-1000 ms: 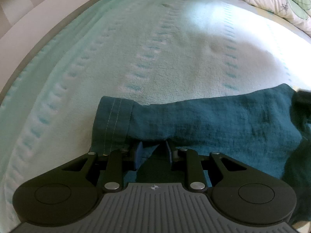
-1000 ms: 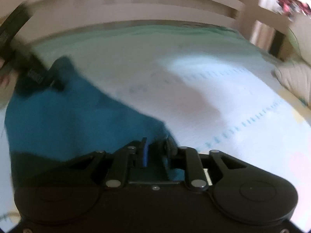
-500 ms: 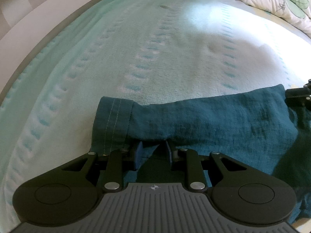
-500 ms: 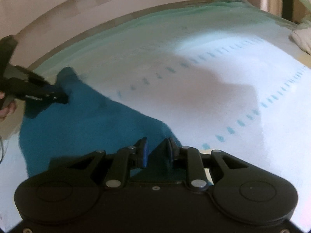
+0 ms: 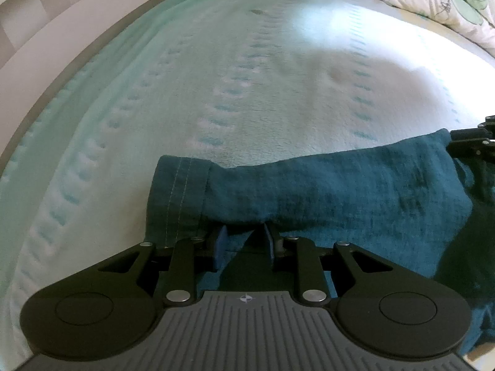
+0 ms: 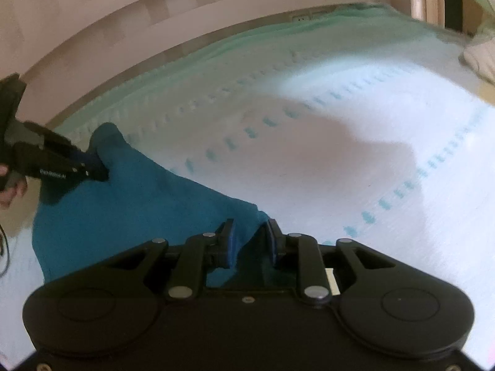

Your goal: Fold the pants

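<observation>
Holding: both grippers grasp the teal pants (image 5: 324, 191) at once, one at each end of the visible leg, and the cloth lies mostly flat on the bed (image 5: 247, 92).
Pants place: toward the near edge of the bed, well apart from the far edge along the wall (image 6: 154, 24); the hemmed cuff (image 5: 178, 198) with its pale double stitching sits at the left end, and the rest runs off right.
Left gripper (image 5: 244, 242): clenched on a pinch of cloth just beside the cuff; the fabric rises in a small tent between its blue pads (image 5: 221, 242).
Right gripper (image 6: 249, 242): likewise clamped on a ridge of teal cloth at the other end; its view is a little blurred, so how deep the bite goes is unclear.
Cross-check: the right wrist view shows the left gripper (image 6: 92, 167) nosed into the cuff end, a hand (image 6: 12, 185) behind it.
Step, as I judge it: carrying one edge over to make the fold.
Doing it well: lift both ends together and level, keeping the span between them lightly taut so no slack bunches in the middle.
Aim: lay the carried edge squarely on the matching edge below, cuff on cuff.
Risk: the plush blanket (image 6: 340, 154) may drag the lower layer along, skewing the fold.
Release: let go only once the cloth rests flat.
</observation>
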`<action>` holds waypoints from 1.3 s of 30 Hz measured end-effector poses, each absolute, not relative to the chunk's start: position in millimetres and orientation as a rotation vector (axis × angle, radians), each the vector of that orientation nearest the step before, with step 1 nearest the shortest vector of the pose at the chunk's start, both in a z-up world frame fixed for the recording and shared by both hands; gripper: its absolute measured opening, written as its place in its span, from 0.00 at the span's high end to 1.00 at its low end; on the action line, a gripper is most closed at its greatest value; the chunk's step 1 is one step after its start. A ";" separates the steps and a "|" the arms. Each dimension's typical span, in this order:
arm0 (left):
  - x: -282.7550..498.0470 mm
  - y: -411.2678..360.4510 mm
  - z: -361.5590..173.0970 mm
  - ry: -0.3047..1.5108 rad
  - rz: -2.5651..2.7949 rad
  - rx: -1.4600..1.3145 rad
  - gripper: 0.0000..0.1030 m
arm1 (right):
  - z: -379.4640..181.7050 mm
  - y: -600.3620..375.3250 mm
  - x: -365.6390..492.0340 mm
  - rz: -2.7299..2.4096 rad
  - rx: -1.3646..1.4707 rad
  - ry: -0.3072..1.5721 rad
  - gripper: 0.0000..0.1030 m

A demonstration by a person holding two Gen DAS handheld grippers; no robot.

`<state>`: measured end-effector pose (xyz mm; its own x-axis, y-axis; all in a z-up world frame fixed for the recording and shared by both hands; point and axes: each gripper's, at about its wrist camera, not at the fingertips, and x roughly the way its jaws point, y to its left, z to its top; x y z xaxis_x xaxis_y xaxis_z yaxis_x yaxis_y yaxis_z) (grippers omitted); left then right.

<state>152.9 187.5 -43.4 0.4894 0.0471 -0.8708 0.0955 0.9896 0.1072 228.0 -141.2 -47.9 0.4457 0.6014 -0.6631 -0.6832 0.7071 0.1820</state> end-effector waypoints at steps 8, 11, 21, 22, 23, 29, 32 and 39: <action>152.8 185.7 -41.7 1.059 -0.027 0.157 0.76 | -51.2 -138.1 224.5 0.823 -0.068 0.750 0.92; 150.5 181.6 -39.0 1.029 -0.009 0.198 0.76 | -42.4 -132.7 212.0 0.795 -0.172 0.655 0.93; 164.8 156.3 -56.2 0.918 0.014 0.605 0.77 | -50.9 -115.0 225.8 0.697 -0.214 0.671 0.91; 164.7 156.0 -56.6 0.922 0.011 0.611 0.77 | -49.1 -117.8 225.6 0.699 -0.197 0.674 0.82; 163.1 155.6 -55.3 0.923 0.013 0.614 0.77 | -45.3 -123.3 225.4 0.687 -0.180 0.674 0.78; 153.6 157.3 -41.2 0.982 0.034 0.617 0.77 | -2.6 -181.5 218.3 0.603 -0.077 0.675 0.72; 150.2 160.3 -27.6 0.998 0.060 0.535 0.77 | 12.7 -214.8 207.6 0.580 -0.073 0.733 0.72; 146.4 141.0 -9.4 0.999 -0.031 0.315 0.77 | 18.8 -283.2 154.3 0.486 -0.025 0.855 0.71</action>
<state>146.4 141.0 -9.4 0.5450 0.1179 -0.8301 0.1691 0.9543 0.2465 154.3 -283.2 18.8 0.5541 0.4016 -0.7292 -0.4217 0.8906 0.1701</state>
